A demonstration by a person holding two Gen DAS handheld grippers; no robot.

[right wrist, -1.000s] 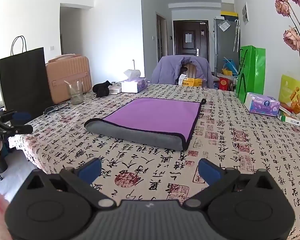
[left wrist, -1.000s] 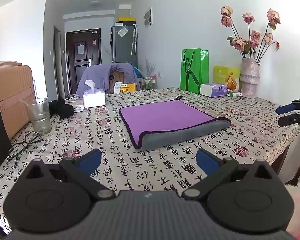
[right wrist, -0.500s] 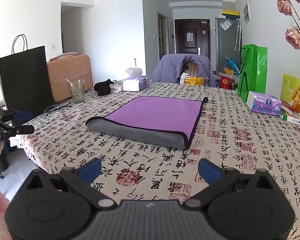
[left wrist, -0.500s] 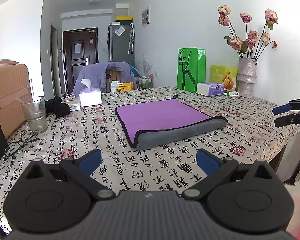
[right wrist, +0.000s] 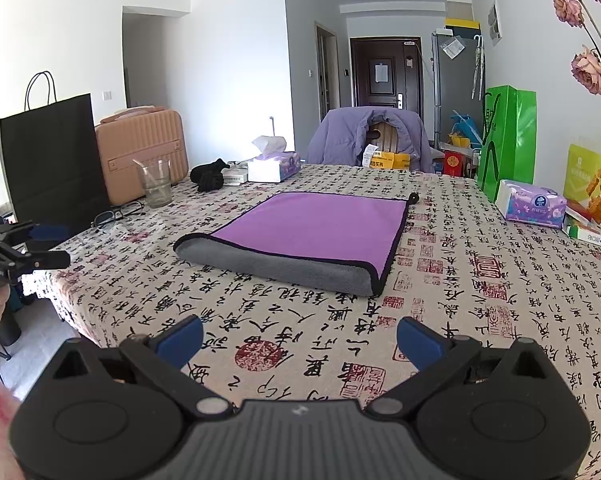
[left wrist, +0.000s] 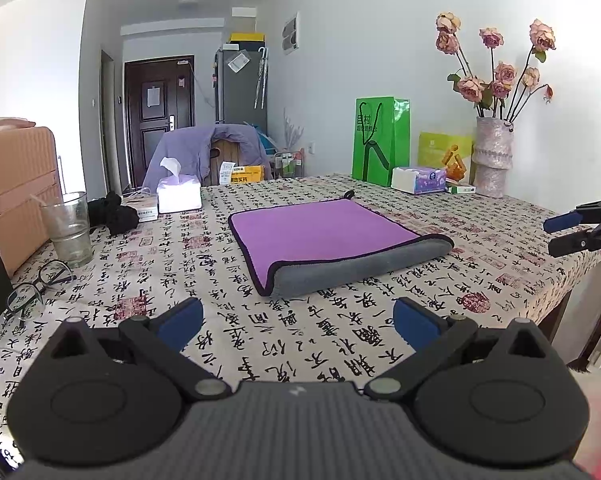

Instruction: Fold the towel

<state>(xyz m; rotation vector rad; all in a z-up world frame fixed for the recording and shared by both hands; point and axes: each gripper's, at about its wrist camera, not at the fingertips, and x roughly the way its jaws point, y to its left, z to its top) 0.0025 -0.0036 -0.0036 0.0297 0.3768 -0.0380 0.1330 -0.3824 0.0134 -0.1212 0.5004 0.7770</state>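
A purple towel with a grey underside lies folded on the patterned tablecloth, its rounded grey fold facing me. It also shows in the right wrist view. My left gripper is open and empty, held back over the near table edge, well short of the towel. My right gripper is open and empty, also held back from the towel. The right gripper shows at the right edge of the left wrist view, off the table corner. The left gripper shows at the left edge of the right wrist view.
A glass, spectacles, a black cloth and a tissue box stand left. A green bag, tissue pack and flower vase stand along the right wall. A black bag and suitcase stand beside the table.
Both grippers have drifted slightly, the left view shifting a little so the towel sits further left. Both stay open and empty. The towel has not moved.
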